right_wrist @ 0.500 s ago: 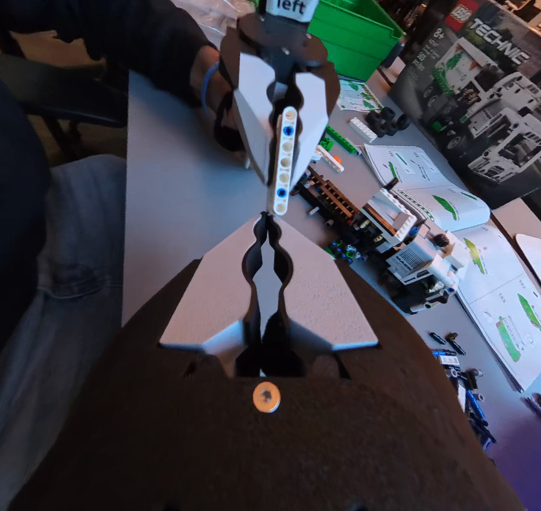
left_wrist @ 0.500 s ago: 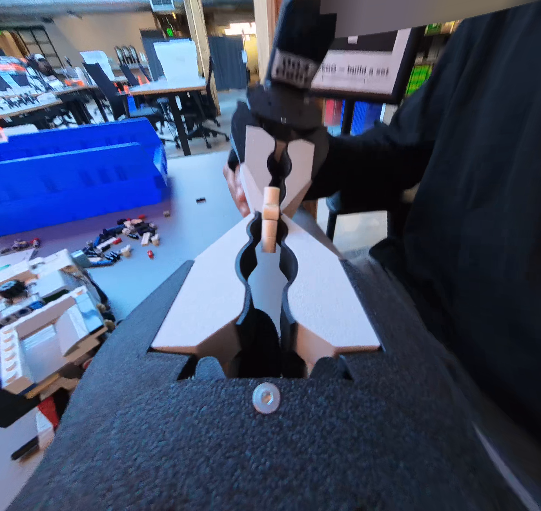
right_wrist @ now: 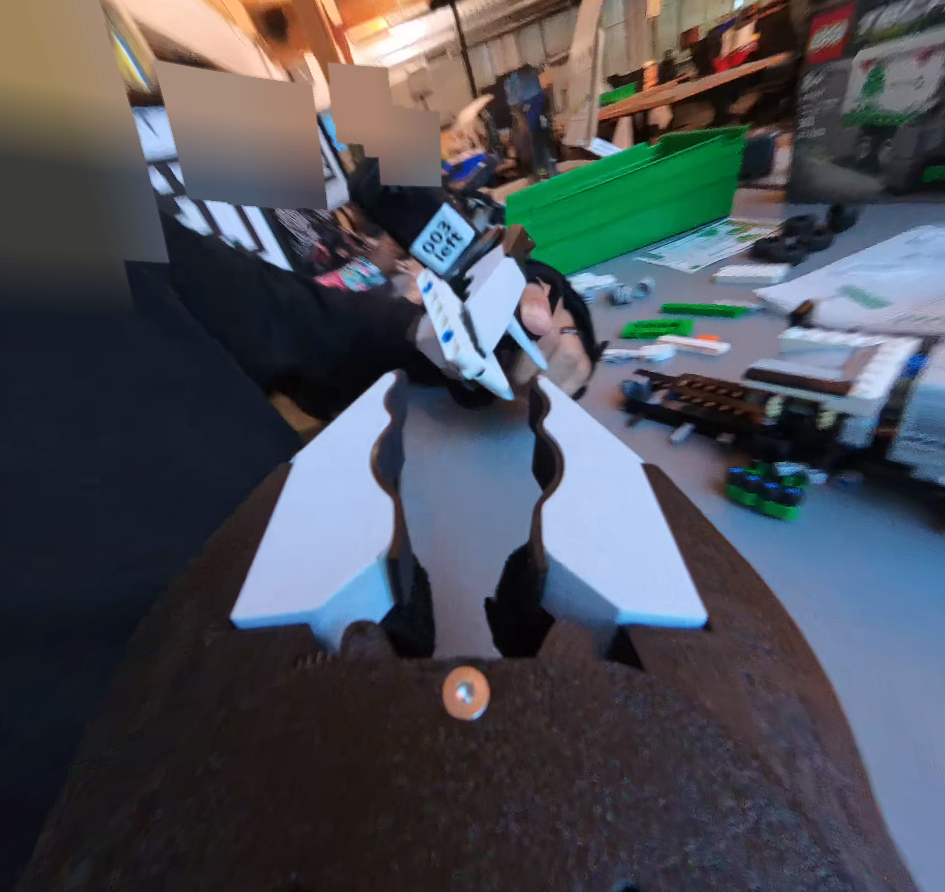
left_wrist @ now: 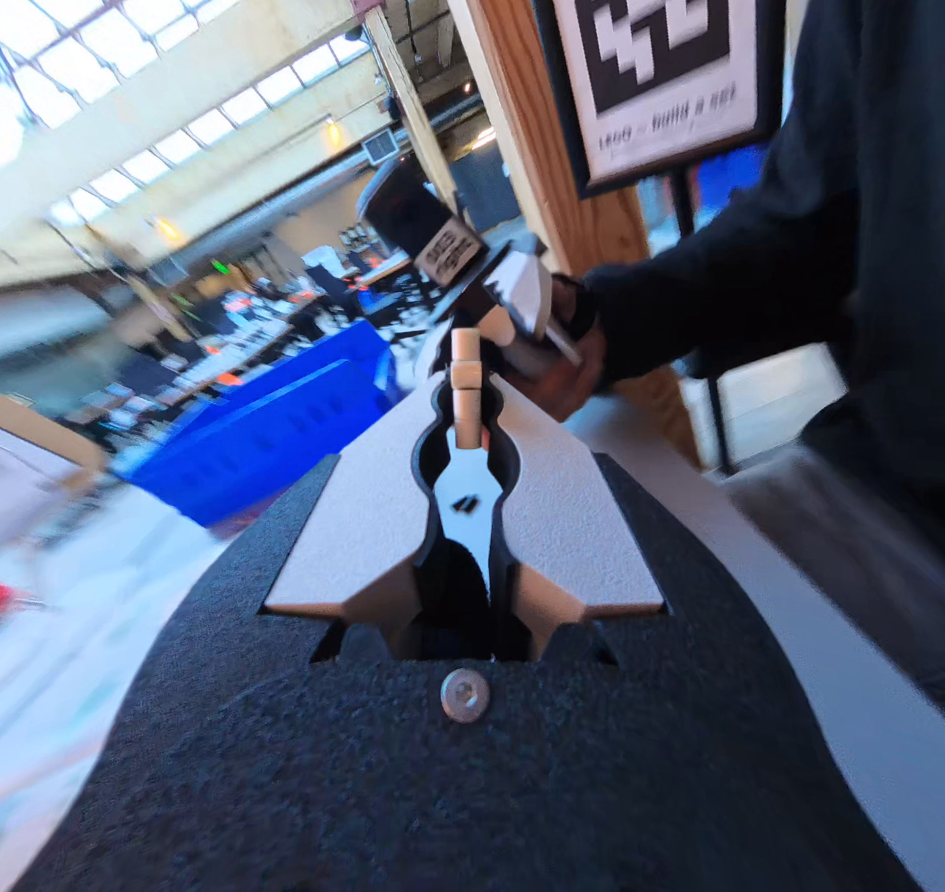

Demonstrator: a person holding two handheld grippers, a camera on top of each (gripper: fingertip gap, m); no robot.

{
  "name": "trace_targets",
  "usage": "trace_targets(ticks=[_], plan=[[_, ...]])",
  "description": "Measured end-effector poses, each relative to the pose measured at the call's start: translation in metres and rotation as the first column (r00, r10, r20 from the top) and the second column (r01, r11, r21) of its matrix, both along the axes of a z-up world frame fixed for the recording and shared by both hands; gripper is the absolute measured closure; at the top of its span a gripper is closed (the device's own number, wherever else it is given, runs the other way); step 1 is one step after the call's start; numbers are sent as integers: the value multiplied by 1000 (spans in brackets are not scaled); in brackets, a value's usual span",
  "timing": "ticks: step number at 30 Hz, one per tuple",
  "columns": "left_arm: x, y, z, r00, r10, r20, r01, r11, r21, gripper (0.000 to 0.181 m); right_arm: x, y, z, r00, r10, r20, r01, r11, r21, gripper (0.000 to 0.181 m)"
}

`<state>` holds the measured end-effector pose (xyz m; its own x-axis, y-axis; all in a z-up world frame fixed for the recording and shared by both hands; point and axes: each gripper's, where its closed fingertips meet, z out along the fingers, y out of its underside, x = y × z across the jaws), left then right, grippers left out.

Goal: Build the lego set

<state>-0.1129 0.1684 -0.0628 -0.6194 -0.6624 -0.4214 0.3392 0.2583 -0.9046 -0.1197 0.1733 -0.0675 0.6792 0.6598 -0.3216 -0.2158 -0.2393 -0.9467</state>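
Your left gripper [left_wrist: 466,381] is clamped on a white beam [left_wrist: 466,389] held above the table [right_wrist: 844,560]. Your right gripper [right_wrist: 465,392] gapes with nothing in it. Further right, the green bin [right_wrist: 624,202] — contents out of sight — then the half-built truck [right_wrist: 838,386].

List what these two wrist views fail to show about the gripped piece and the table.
- White beam: left wrist view shows only its narrow edge; the left gripper hides its faces.
- Part-built truck: right wrist view, smeared by motion blur and cut by the right edge.
- Table: left wrist view, blurred; loose parts unreadable.
- Right gripper: open, empty.
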Motion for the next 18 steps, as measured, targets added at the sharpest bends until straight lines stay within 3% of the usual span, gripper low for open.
trace_targets(ticks=[2,8,10,13,16,18], plan=[[-1,-1,1,996,45,83,-51,996,73,175,-10,2,-2,988,76,-137,-89,992,-86,115],[-6,-7,5,976,69,206,-102,983,150,175,-27,1,17,867,203,-455,-266,961,-78,122],[-8,-10,4,968,69,242,-115,976,183,175,-27,5,12,870,184,-457,-249,965,-86,142],[-9,-12,3,958,76,276,-138,967,214,175,-31,4,11,862,200,-466,-266,961,-80,145],[-7,-15,-3,958,85,275,-154,958,241,175,-36,7,2,903,183,-388,-239,966,-101,145],[-8,-19,-1,957,91,276,-157,961,227,174,-40,5,4,875,232,-425,-295,952,-88,145]])
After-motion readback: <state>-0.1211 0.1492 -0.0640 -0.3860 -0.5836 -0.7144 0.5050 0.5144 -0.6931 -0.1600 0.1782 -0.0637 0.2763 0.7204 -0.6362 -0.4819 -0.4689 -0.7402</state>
